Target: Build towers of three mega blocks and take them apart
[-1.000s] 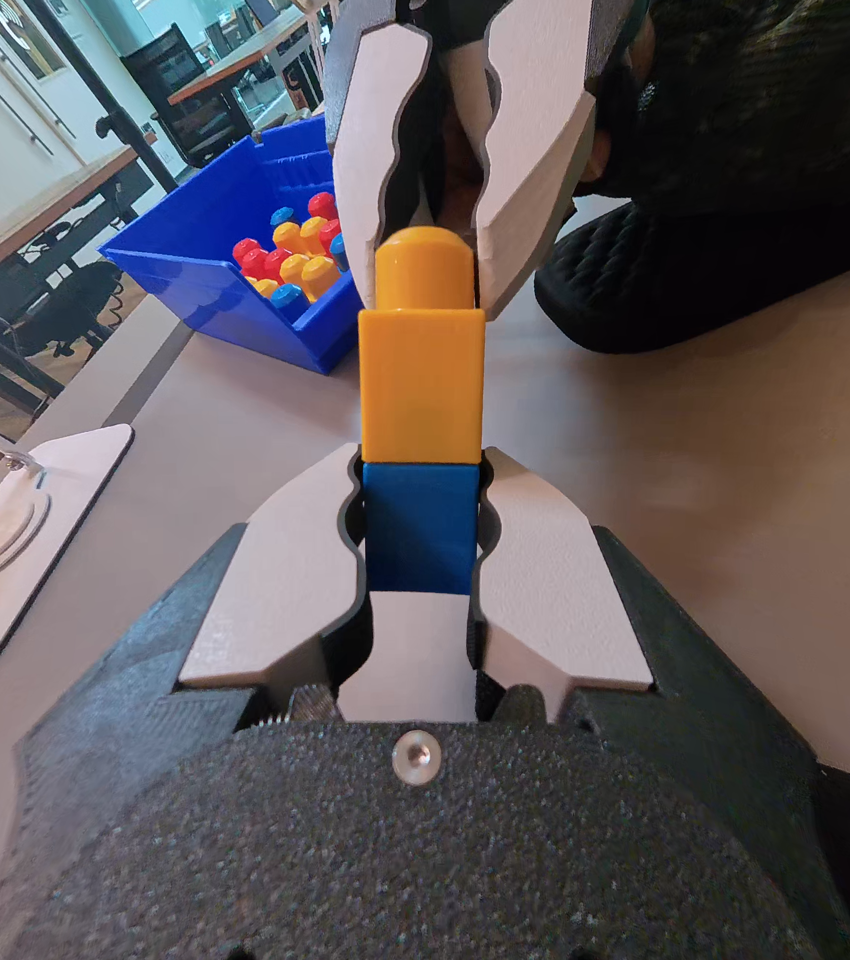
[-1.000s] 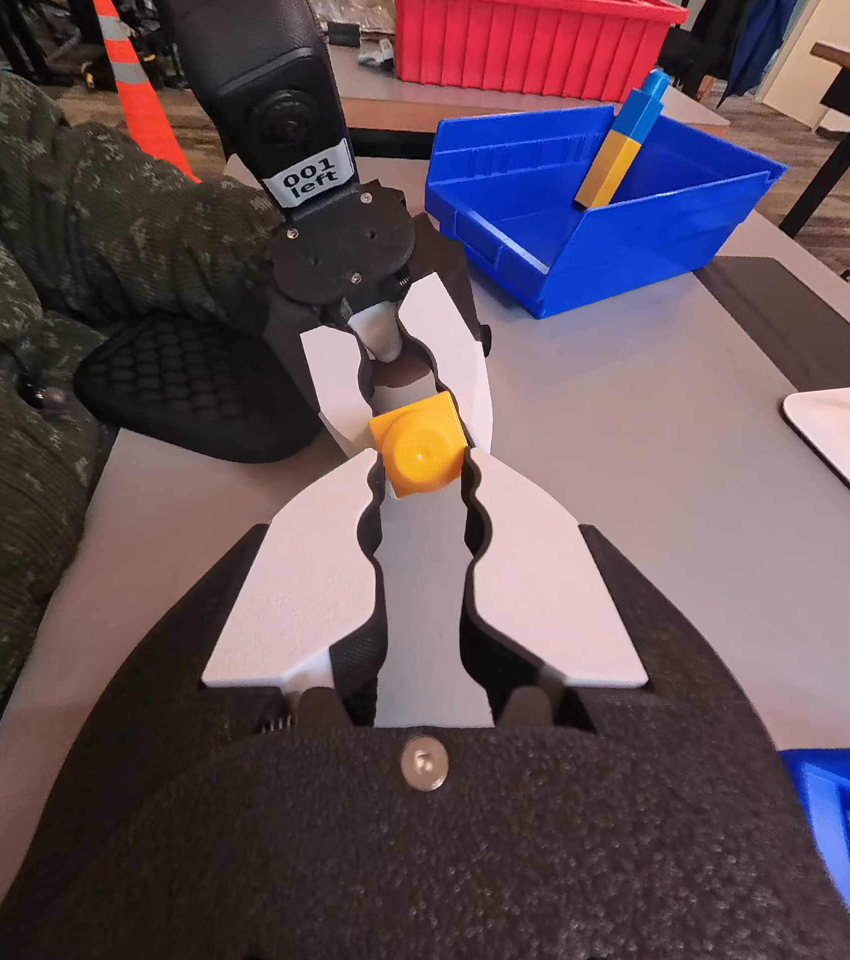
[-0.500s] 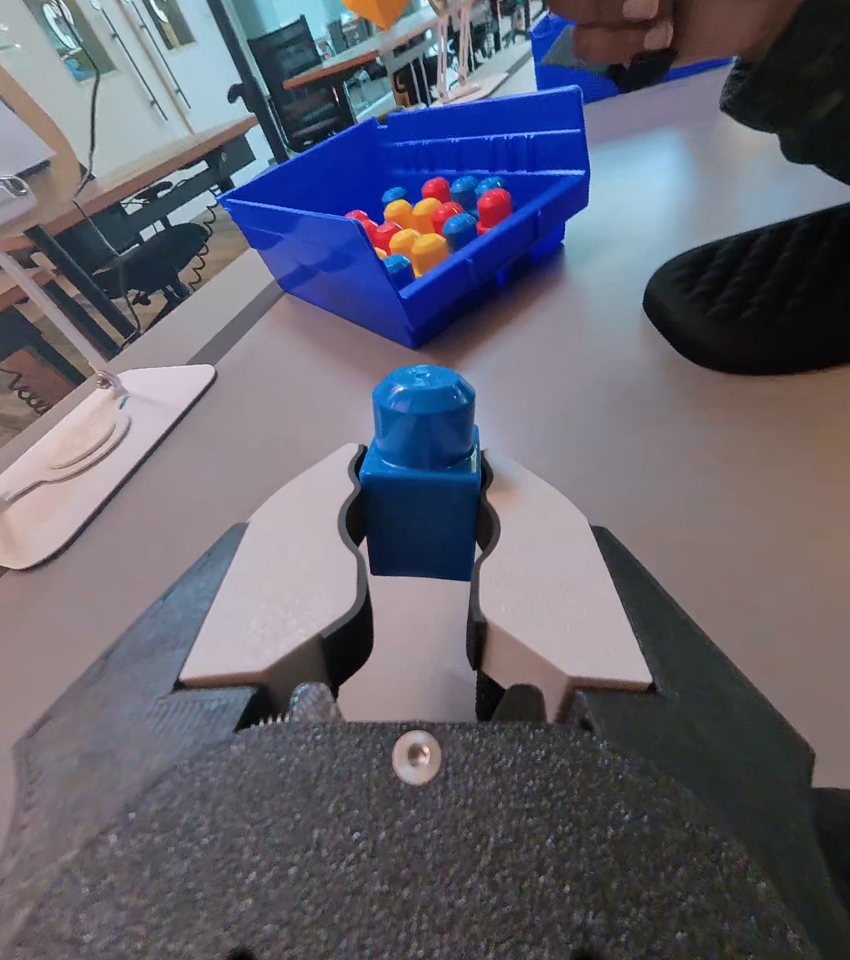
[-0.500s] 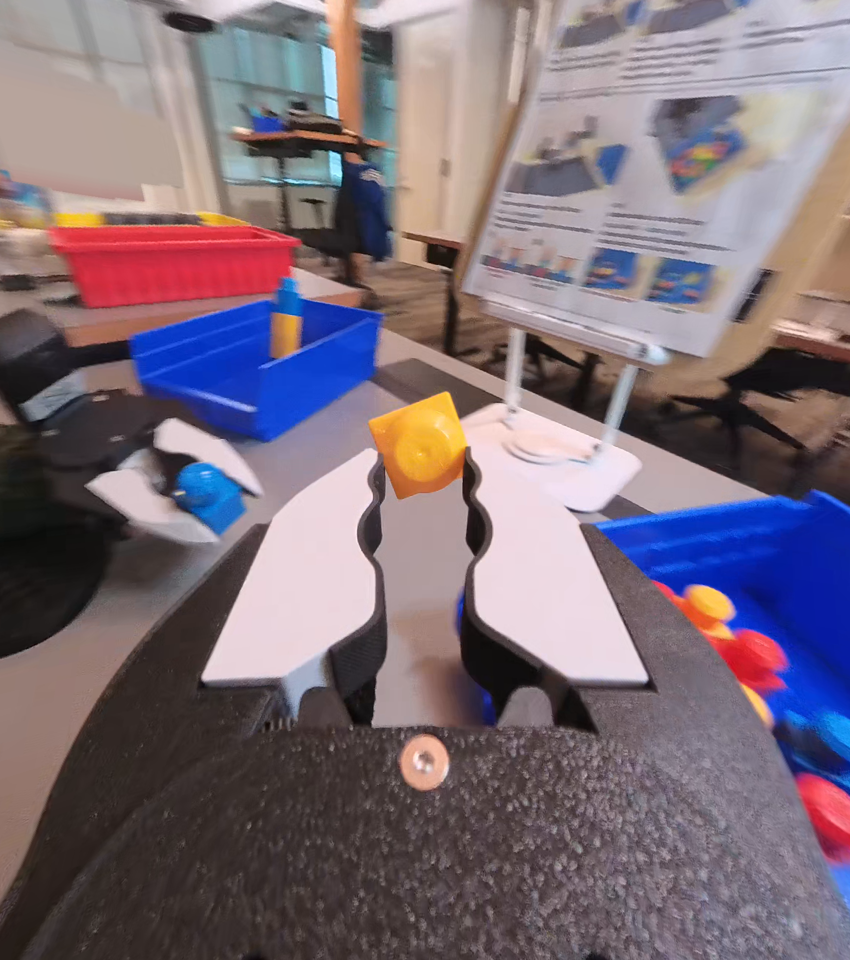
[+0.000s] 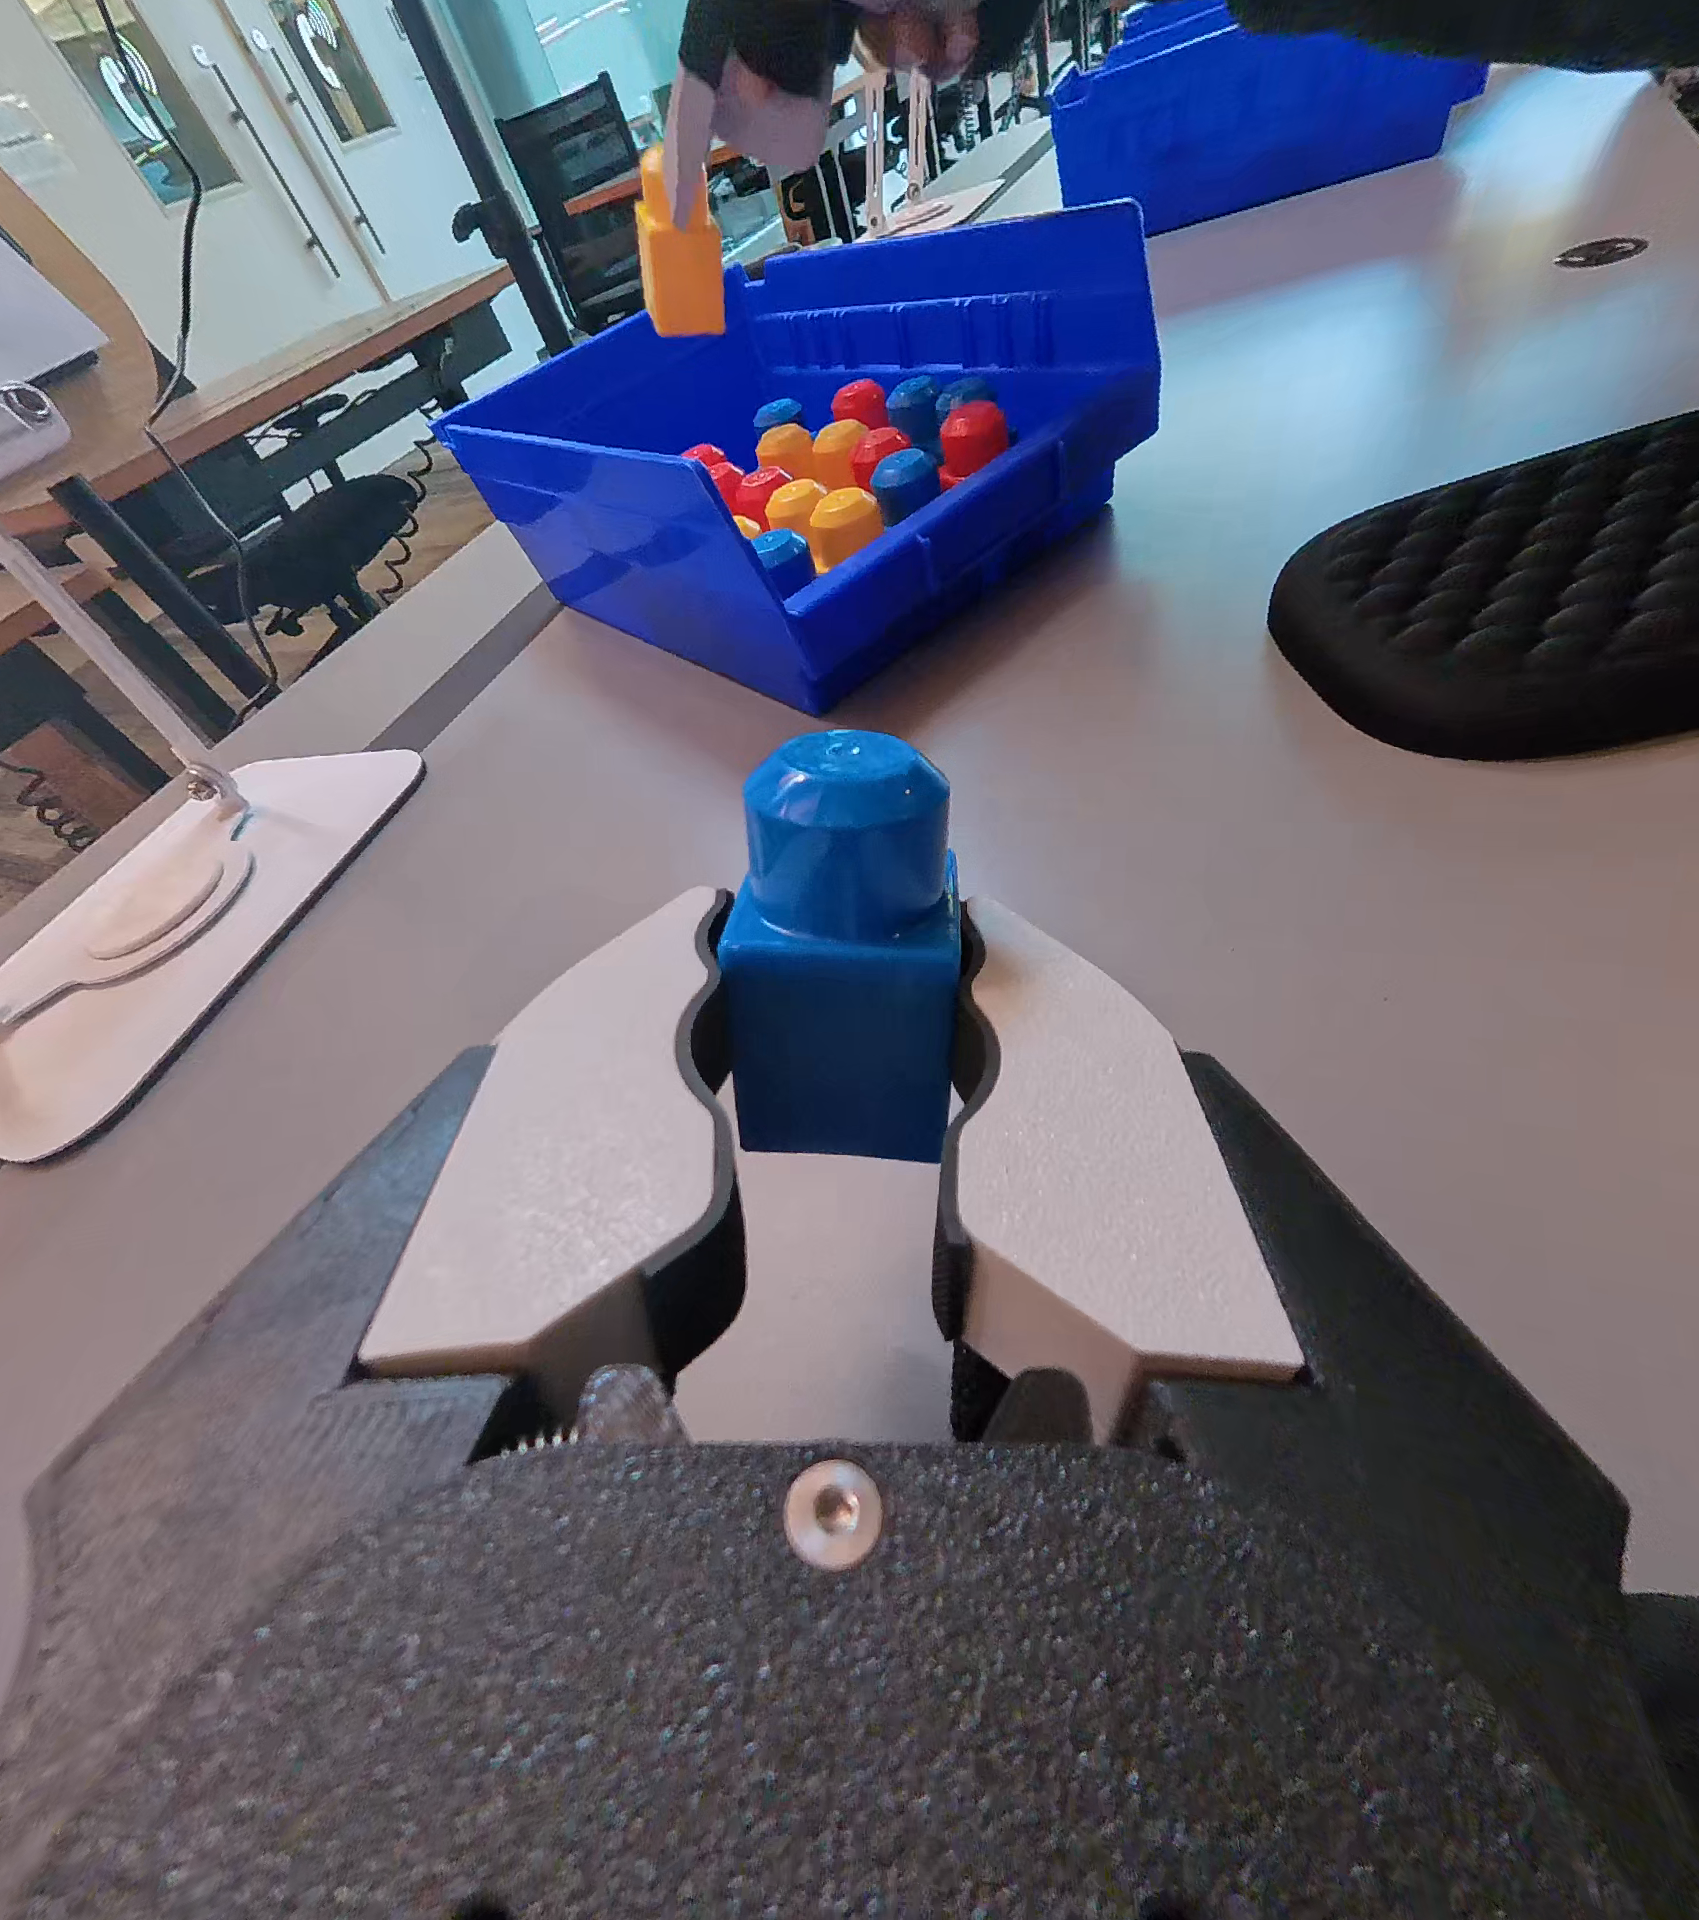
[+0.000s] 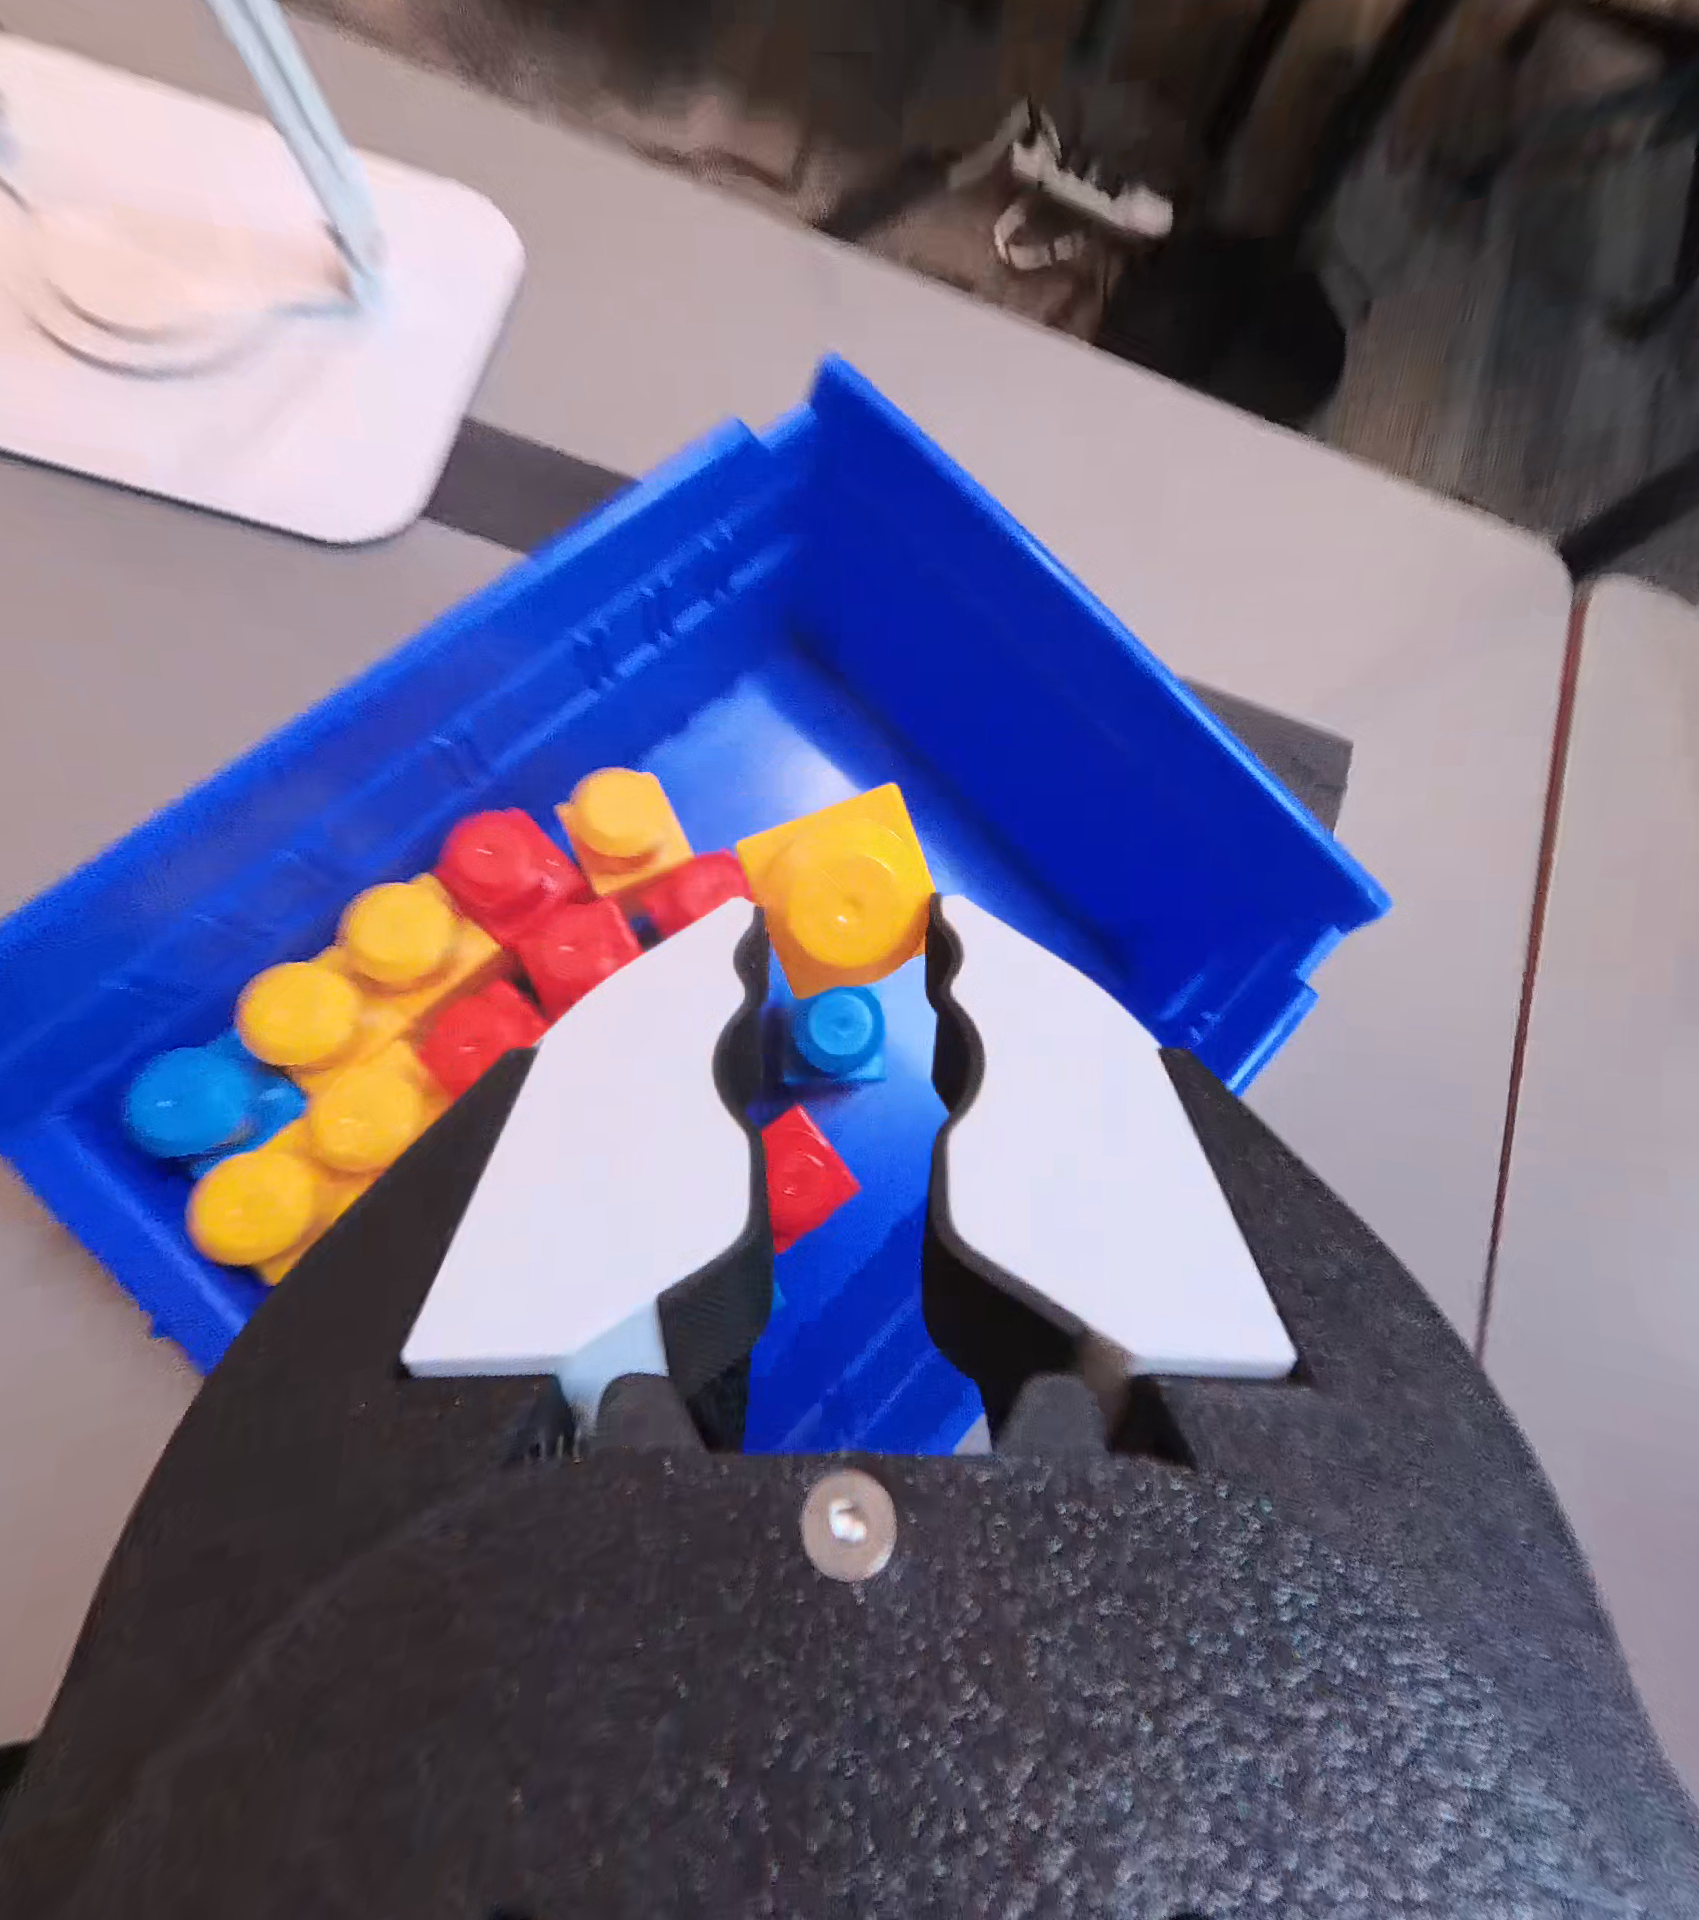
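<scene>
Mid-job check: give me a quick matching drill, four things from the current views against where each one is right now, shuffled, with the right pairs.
Things
1. blue block
2. orange block
3. black pad
4. white stand base

Places
A. on the table, to the left in the left wrist view
B. clamped in the left tool
C. held by the right tool above the blue bin
D. on the table, to the right in the left wrist view

Pairs: 1-B, 2-C, 3-D, 4-A
</scene>
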Demonstrator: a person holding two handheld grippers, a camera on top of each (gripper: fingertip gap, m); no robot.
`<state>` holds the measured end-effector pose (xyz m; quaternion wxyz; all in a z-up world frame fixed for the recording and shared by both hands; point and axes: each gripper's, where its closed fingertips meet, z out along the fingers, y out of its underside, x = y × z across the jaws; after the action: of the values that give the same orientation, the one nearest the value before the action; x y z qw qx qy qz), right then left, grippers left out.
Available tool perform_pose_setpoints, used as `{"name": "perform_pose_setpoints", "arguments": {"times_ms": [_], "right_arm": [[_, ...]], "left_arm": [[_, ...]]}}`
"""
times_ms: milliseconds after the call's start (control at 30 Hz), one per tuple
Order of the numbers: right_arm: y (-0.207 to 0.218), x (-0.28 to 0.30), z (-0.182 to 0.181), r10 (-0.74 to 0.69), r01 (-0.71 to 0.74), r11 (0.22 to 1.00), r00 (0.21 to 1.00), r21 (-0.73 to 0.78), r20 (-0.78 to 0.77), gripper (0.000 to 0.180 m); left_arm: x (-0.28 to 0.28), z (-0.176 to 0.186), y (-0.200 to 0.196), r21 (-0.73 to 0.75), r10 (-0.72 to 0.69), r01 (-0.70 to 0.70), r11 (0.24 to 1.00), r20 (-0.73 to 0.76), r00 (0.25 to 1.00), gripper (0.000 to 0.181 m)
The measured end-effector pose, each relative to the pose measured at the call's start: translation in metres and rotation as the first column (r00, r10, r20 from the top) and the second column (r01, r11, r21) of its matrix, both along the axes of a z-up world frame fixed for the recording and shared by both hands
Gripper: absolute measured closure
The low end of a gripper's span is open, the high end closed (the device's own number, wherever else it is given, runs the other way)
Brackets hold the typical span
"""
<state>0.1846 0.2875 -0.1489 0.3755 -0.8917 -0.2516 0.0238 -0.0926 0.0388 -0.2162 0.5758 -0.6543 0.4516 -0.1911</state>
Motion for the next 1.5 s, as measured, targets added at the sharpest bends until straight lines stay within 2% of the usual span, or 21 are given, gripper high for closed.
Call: {"name": "perform_pose_setpoints", "arguments": {"times_ms": [167, 300, 567, 800, 1100, 1500], "right_arm": [[0.011, 0.013, -0.035, -0.06, 0.07, 0.991, 0.995, -0.118, 0.083, 0.15], [0.011, 0.014, -0.05, -0.074, 0.095, 0.983, 0.988, -0.16, 0.137, 0.15], [0.01, 0.024, -0.054, -0.105, 0.137, 0.976, 0.976, -0.167, 0.189, 0.151], [0.004, 0.034, -0.072, -0.097, 0.161, 0.959, 0.961, -0.235, 0.26, 0.15], [0.001, 0.032, -0.087, -0.087, 0.165, 0.929, 0.968, -0.332, 0.237, 0.15], [-0.006, 0.04, -0.097, -0.061, 0.211, 0.901, 0.927, -0.38, 0.371, 0.15]], "left_arm": [[0.001, -0.001, -0.001, 0.003, -0.005, 0.005, 1.0, -0.007, 1.0, 0.141], [0.002, -0.001, -0.002, 0.008, -0.009, 0.009, 1.0, -0.01, 1.0, 0.141], [0.003, -0.003, -0.003, 0.006, -0.017, 0.017, 1.0, -0.023, 1.0, 0.141], [0.004, -0.006, -0.003, 0.002, -0.016, 0.017, 1.0, -0.031, 0.999, 0.141], [0.005, -0.006, -0.005, 0.01, -0.027, 0.027, 1.0, -0.038, 0.999, 0.141], [0.006, -0.009, -0.006, 0.015, -0.033, 0.034, 0.999, -0.058, 0.998, 0.141]]}}
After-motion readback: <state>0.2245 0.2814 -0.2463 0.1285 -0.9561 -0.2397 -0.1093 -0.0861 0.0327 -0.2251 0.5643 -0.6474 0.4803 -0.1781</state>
